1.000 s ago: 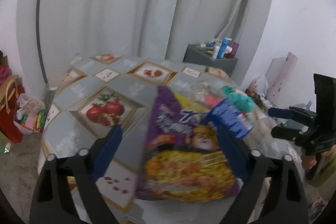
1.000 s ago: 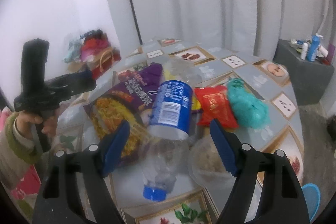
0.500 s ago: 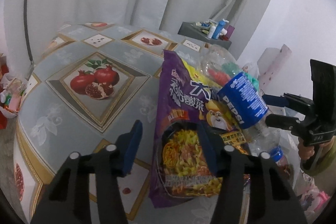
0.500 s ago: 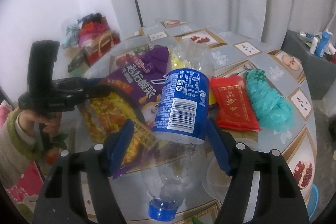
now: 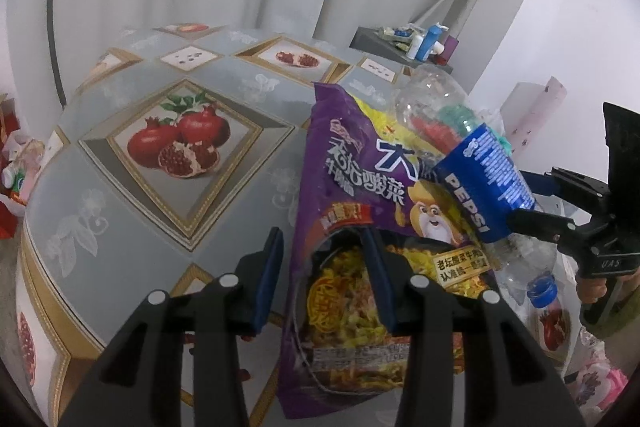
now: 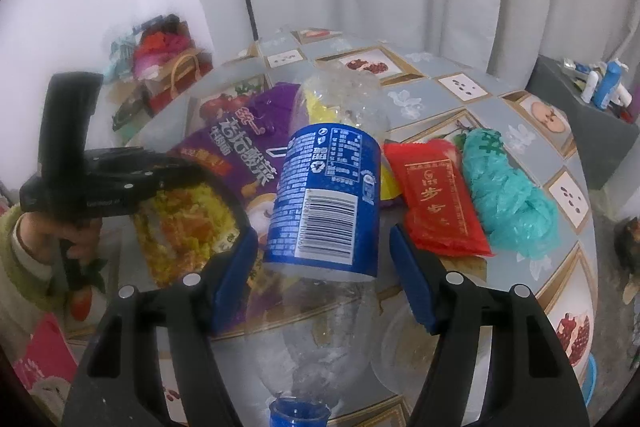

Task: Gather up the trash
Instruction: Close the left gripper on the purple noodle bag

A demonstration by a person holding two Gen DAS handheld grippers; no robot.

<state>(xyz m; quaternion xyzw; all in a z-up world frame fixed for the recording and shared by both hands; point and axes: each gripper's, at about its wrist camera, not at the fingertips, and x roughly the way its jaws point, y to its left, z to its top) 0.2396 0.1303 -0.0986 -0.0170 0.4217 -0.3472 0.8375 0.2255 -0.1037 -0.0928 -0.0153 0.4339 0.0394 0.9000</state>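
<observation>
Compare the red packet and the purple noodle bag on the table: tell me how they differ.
The red packet is small, plain red with gold print; the purple noodle bag is far larger, showing pictured noodles. The red packet lies apart from both grippers; the purple noodle bag has the left gripper astride its edge. Both lie flat on the table.
</observation>
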